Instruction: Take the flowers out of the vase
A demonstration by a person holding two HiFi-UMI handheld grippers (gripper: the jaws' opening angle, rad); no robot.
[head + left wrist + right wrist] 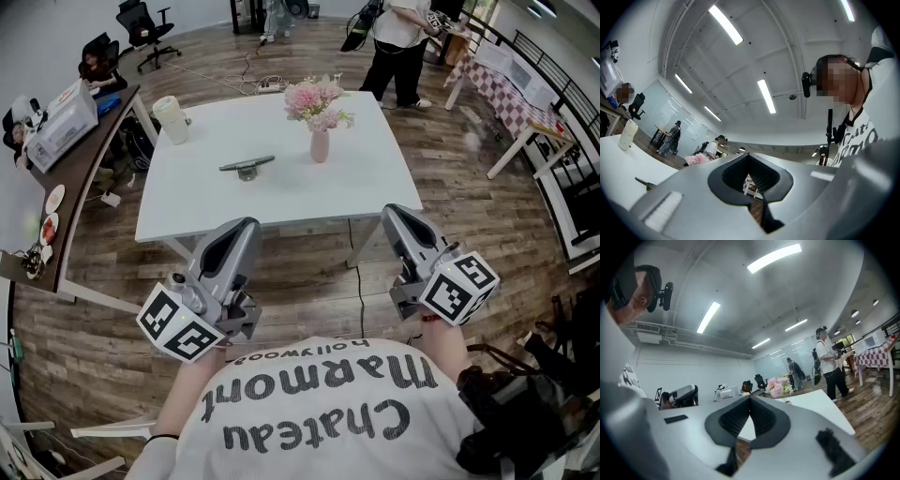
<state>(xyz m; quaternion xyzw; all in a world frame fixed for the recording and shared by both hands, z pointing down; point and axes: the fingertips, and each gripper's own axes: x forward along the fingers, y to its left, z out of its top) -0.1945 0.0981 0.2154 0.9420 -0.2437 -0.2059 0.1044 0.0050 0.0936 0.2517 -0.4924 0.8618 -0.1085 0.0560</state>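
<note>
White bench [366,183] carries a slim pink vase [320,147] of pale pink flowers [315,99], well ahead of the jaws. On the left gripper [247,226] and right gripper [395,215] the jaws are pressed together.

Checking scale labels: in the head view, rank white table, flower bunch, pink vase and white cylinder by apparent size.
1. white table
2. flower bunch
3. white cylinder
4. pink vase, somewhat smaller than the cylinder

Flowers [317,101] in vase [320,146] on table [375,183], bar [247,166] left of vase, cylinder [171,120] far-left corner
</note>
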